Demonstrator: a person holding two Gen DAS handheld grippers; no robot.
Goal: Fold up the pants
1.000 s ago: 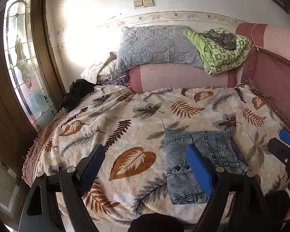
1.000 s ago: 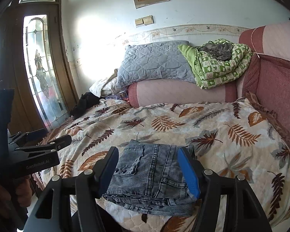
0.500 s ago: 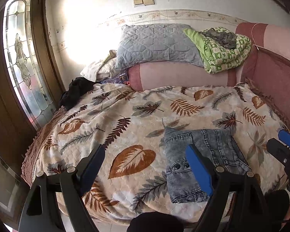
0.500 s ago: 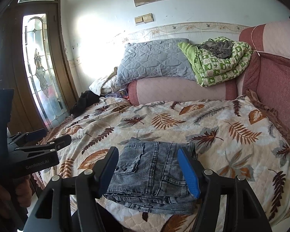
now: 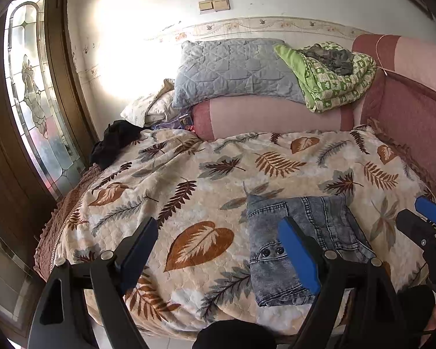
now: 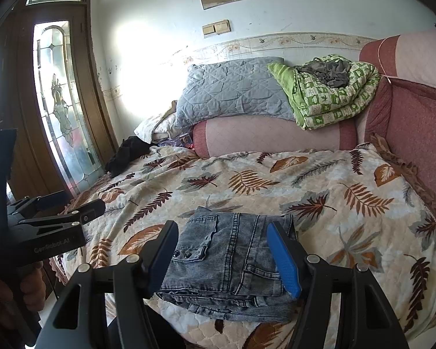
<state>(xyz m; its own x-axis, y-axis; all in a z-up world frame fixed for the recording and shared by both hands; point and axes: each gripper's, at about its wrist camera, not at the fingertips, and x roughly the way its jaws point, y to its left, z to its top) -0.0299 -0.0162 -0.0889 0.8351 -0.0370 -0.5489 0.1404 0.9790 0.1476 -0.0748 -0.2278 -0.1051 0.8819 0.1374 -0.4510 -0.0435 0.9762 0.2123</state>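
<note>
Almost nothing is changing between the earlier frames and this one. The pants (image 6: 232,264), grey-blue washed denim, are lying folded into a compact stack near the front edge of the leaf-patterned bedspread (image 5: 189,192), in the same spot and the same shape as a second ago; no fold is shifting.

The left gripper (image 5: 221,250) is hovering over the bedspread just to the left of the stack, its blue-padded fingers (image 5: 298,257) spread wide with nothing between them, exactly as wide as before. Its right finger is overlapping the denim in the picture, though whether it is touching the cloth is hard to judge from this angle; it looks to be above it.

The right gripper (image 6: 226,257) is sitting directly in front of the pants, jaws parted and framing the stack without pressing on it, and its gap is staying unchanged too. In the right wrist view the left gripper's black body (image 6: 40,226) is showing at the left edge, gripped by a hand (image 6: 11,296).

Behind, the grey quilted pillow (image 5: 235,69) and the green patterned blanket (image 5: 331,84) are resting on the pink bolster (image 5: 276,116), both unmoved.
</note>
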